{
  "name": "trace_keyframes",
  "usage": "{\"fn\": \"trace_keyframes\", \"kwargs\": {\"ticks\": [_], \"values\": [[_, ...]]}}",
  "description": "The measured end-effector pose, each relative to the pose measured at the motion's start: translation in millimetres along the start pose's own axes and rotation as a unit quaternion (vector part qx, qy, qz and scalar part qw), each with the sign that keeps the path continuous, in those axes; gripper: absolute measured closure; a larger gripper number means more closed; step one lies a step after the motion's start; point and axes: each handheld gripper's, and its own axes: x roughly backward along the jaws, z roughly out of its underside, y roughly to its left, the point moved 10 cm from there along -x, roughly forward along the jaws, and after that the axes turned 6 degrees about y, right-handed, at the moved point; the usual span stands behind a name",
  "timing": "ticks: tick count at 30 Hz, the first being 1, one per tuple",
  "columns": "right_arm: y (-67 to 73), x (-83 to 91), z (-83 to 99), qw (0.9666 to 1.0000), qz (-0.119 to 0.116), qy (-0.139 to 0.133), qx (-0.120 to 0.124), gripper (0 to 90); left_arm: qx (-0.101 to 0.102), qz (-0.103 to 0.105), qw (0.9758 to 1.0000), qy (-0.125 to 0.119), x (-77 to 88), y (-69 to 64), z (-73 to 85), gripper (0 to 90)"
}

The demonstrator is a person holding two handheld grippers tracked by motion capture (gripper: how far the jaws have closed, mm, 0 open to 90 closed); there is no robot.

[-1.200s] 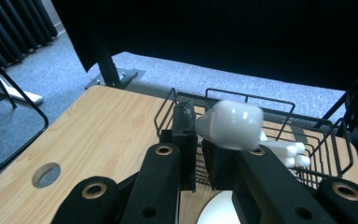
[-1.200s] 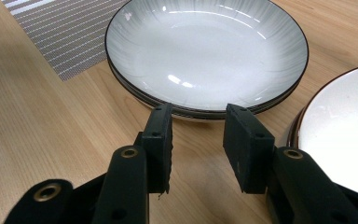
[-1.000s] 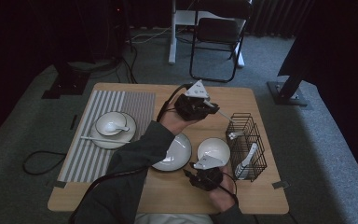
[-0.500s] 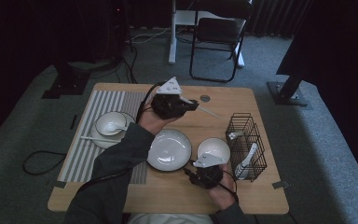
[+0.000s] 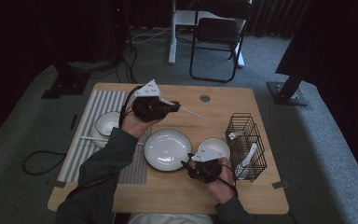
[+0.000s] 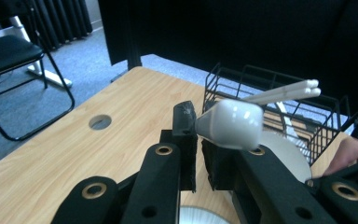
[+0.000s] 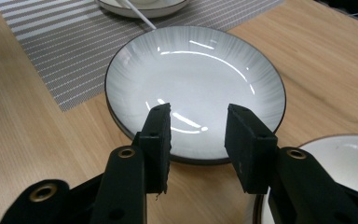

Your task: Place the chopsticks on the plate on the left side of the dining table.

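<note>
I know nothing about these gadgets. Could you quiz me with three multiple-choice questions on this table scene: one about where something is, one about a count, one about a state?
1. Where does the black wire basket stand?
A. on the striped mat
B. on the right side of the wooden table
C. on the floor

2. How many round white dishes are on the table?
A. one
B. five
C. three

3. What is the left gripper doing?
A. gripping a white ceramic spoon
B. resting open on the mat
C. holding a black chair

Answers:
1 B: in the high view the basket is by the table's right edge.
2 C: a small bowl on the grey striped placemat, a large dark-rimmed plate in the middle, and a smaller bowl by the basket.
3 A: the left gripper view shows its jaws shut on the spoon.
</note>
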Motion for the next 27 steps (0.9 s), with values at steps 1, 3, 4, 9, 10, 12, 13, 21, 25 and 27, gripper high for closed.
{"fn": "trace_keyframes", "kwargs": {"ticks": [1,3,4,9,10,12,13,21,25,27], "values": [[-0.6,0.0,-1.6,1.0,0.001,0.0,0.001,60.3,0.0,-0.001,1.0,0.001,1.6,0.9,2.1,84.2],[-1.8,0.0,-4.8,1.0,0.002,-0.002,0.003,60.1,0.002,-0.006,1.0,0.004,5.8,3.4,7.8,84.2],[-2.5,-0.3,-6.5,1.0,0.002,-0.002,0.003,60.0,0.004,-0.007,1.0,0.005,8.6,4.8,11.3,84.1],[-7.1,-2.0,-14.2,0.9999,0.005,0.001,0.009,59.9,0.012,-0.014,0.9998,0.01,17.4,10.5,24.5,84.2],[-7.8,-2.0,-15.5,0.9999,0.006,0.001,0.01,59.9,0.013,-0.016,0.9997,0.012,19.3,12.3,28.1,84.1],[-9.7,-1.9,-20.0,0.9999,0.008,-0.001,0.013,59.9,0.018,-0.019,0.9996,0.013,22.2,14.3,33.1,84.2],[-10.6,-1.7,-22.0,0.9998,0.01,-0.001,0.015,59.9,0.02,-0.02,0.9995,0.012,23.5,15.2,35.2,84.2],[-12.7,-2.2,-36.9,0.9995,0.012,-0.006,0.027,59.9,0.029,-0.026,0.9991,0.015,35.9,18.2,51.0,84.1],[-13.8,-3.4,-42.9,0.9994,0.012,-0.008,0.031,60.0,0.033,-0.03,0.9989,0.015,43.7,20.3,57.9,84.1],[-14.8,-4.6,-46.1,0.9994,0.013,-0.007,0.032,60.1,0.035,-0.032,0.9987,0.016,46.8,21.1,61.2,84.1]]}}
